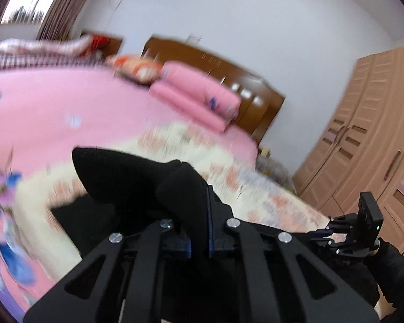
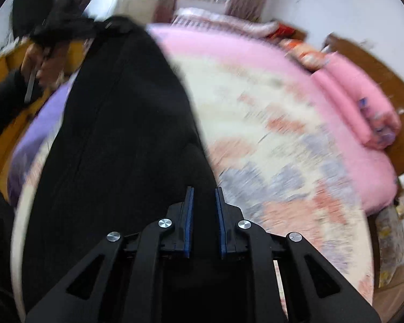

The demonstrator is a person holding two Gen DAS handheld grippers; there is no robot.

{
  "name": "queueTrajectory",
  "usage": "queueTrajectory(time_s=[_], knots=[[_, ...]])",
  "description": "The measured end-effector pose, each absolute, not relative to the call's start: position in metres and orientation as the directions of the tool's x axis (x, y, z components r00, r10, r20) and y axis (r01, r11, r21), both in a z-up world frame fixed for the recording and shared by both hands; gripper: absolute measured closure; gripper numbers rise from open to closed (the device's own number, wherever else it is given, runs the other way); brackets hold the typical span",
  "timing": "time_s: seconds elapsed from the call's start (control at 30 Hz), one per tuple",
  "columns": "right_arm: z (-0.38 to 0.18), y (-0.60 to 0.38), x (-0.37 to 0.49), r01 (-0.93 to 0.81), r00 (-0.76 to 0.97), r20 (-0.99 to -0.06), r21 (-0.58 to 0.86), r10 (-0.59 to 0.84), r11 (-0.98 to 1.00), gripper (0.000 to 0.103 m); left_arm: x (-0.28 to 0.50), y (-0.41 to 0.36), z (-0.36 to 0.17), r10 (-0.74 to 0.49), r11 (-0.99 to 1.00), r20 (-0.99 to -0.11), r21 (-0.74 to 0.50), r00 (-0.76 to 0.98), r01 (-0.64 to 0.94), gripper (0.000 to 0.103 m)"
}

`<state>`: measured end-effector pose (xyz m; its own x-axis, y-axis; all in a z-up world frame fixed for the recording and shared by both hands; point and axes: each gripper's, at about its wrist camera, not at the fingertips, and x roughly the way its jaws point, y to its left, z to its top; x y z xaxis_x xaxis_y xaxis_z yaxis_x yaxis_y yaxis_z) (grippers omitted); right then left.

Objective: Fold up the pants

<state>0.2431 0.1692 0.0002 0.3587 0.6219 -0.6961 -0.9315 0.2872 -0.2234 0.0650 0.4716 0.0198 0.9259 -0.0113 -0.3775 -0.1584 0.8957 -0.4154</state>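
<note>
The black pants [image 2: 115,123] hang stretched between my two grippers above the bed, and both views are motion-blurred. In the left wrist view my left gripper [image 1: 199,210] is shut on a bunched end of the pants [image 1: 137,177], which folds over and hides the left finger. In the right wrist view my right gripper [image 2: 204,196] is shut on the near end, with black cloth filling the gap between the blue pads [image 2: 189,215]. The left gripper [image 2: 51,5] shows at the top left of that view. The right gripper [image 1: 363,228] shows at the lower right of the left wrist view.
Below lies a bed with a pink cover [image 1: 54,107] and a cream patterned blanket [image 2: 269,134]. Pink folded bedding [image 1: 199,94] rests against a brown headboard [image 1: 242,80]. A wooden wardrobe [image 1: 377,134] stands to the right. A person's sleeve [image 2: 2,107] is at the left.
</note>
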Motion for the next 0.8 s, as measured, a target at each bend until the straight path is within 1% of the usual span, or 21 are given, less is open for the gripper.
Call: queueTrajectory(time_s=[0.07, 0.1, 0.13, 0.17, 0.2, 0.23, 0.3, 0.33, 0.37, 0.4, 0.43, 0.5, 0.53, 0.57, 0.6, 0.63, 0.67, 0.7, 0.73, 0.77, 0.8], knots=[[-0.003, 0.168, 0.249, -0.925, 0.371, -0.690, -0.212, 0.621, 0.316, 0.086, 0.061, 0.473, 0.020, 0.046, 0.915, -0.387, -0.354, 0.921, -0.195, 0.095], [-0.015, 0.172, 0.257, -0.930, 0.342, -0.718, -0.166, 0.606, 0.328, 0.086, 0.070, 0.478, 0.007, 0.048, 0.918, -0.447, -0.332, 0.893, -0.216, 0.095], [-0.030, 0.179, 0.264, -0.927, 0.336, -0.750, -0.156, 0.570, 0.342, 0.086, 0.081, 0.486, -0.011, 0.039, 0.913, -0.510, -0.332, 0.859, -0.238, 0.094], [-0.042, 0.184, 0.268, -0.924, 0.335, -0.777, -0.159, 0.533, 0.349, 0.081, 0.092, 0.492, -0.030, 0.033, 0.905, -0.572, -0.330, 0.819, -0.267, 0.093], [-0.057, 0.188, 0.272, -0.924, 0.321, -0.803, -0.148, 0.503, 0.354, 0.080, 0.099, 0.495, -0.047, 0.030, 0.900, -0.633, -0.319, 0.774, -0.296, 0.089], [-0.053, 0.184, 0.271, -0.924, 0.319, -0.779, -0.127, 0.540, 0.362, 0.074, 0.106, 0.497, -0.069, 0.029, 0.897, -0.698, -0.299, 0.715, -0.327, 0.088], [-0.044, 0.179, 0.274, -0.919, 0.292, -0.787, -0.073, 0.544, 0.387, 0.063, 0.097, 0.494, -0.071, 0.042, 0.888, -0.672, -0.314, 0.739, -0.336, 0.082], [-0.036, 0.173, 0.270, -0.914, 0.309, -0.768, -0.075, 0.562, 0.400, 0.053, 0.091, 0.495, -0.065, 0.029, 0.878, -0.655, -0.344, 0.755, -0.333, 0.078], [-0.031, 0.168, 0.267, -0.912, 0.314, -0.754, -0.071, 0.577, 0.403, 0.045, 0.088, 0.498, -0.062, 0.012, 0.870, -0.642, -0.371, 0.767, -0.324, 0.063], [-0.025, 0.163, 0.264, -0.912, 0.313, -0.745, -0.062, 0.589, 0.406, 0.044, 0.085, 0.501, -0.058, -0.006, 0.861, -0.625, -0.400, 0.781, -0.314, 0.045], [-0.019, 0.159, 0.259, -0.910, 0.310, -0.742, -0.050, 0.594, 0.412, 0.044, 0.083, 0.505, -0.055, -0.017, 0.847, -0.604, -0.432, 0.796, -0.309, 0.040], [-0.015, 0.156, 0.248, -0.909, 0.302, -0.736, -0.031, 0.606, 0.416, 0.044, 0.079, 0.515, -0.052, -0.047, 0.809, -0.569, -0.504, 0.821, -0.303, 0.037], [-0.013, 0.155, 0.241, -0.911, 0.286, -0.729, -0.004, 0.622, 0.413, 0.044, 0.077, 0.525, -0.050, -0.079, 0.764, -0.529, -0.576, 0.845, -0.289, 0.034], [-0.012, 0.154, 0.233, -0.913, 0.268, -0.722, 0.021, 0.638, 0.407, 0.044, 0.078, 0.530, -0.050, -0.091, 0.738, -0.506, -0.613, 0.858, -0.283, 0.026], [-0.010, 0.153, 0.223, -0.916, 0.254, -0.713, 0.040, 0.654, 0.399, 0.044, 0.080, 0.535, -0.048, -0.102, 0.709, -0.482, -0.649, 0.870, -0.276, 0.024], [-0.011, 0.156, 0.210, -0.921, 0.237, -0.702, 0.056, 0.671, 0.385, 0.044, 0.085, 0.540, -0.047, -0.109, 0.687, -0.471, -0.672, 0.876, -0.276, 0.024], [-0.011, 0.158, 0.201, -0.925, 0.230, -0.695, 0.062, 0.682, 0.375, 0.044, 0.090, 0.544, -0.048, -0.104, 0.675, -0.476, -0.678, 0.873, -0.290, 0.026], [-0.013, 0.161, 0.190, -0.929, 0.224, -0.684, 0.067, 0.694, 0.365, 0.044, 0.094, 0.547, -0.051, -0.096, 0.661, -0.491, -0.682, 0.866, -0.313, 0.053], [-0.013, 0.162, 0.181, -0.930, 0.223, -0.682, 0.067, 0.696, 0.362, 0.041, 0.098, 0.548, -0.052, -0.096, 0.650, -0.495, -0.688, 0.863, -0.323, 0.078], [-0.014, 0.164, 0.174, -0.930, 0.225, -0.683, 0.062, 0.694, 0.363, 0.040, 0.100, 0.544, -0.044, -0.094, 0.676, -0.472, -0.677, 0.876, -0.292, 0.086], [-0.018, 0.166, 0.168, -0.929, 0.233, -0.687, 0.053, 0.688, 0.367, 0.040, 0.099, 0.534, -0.029, -0.067, 0.731, -0.451, -0.629, 0.890, -0.264, 0.088]])
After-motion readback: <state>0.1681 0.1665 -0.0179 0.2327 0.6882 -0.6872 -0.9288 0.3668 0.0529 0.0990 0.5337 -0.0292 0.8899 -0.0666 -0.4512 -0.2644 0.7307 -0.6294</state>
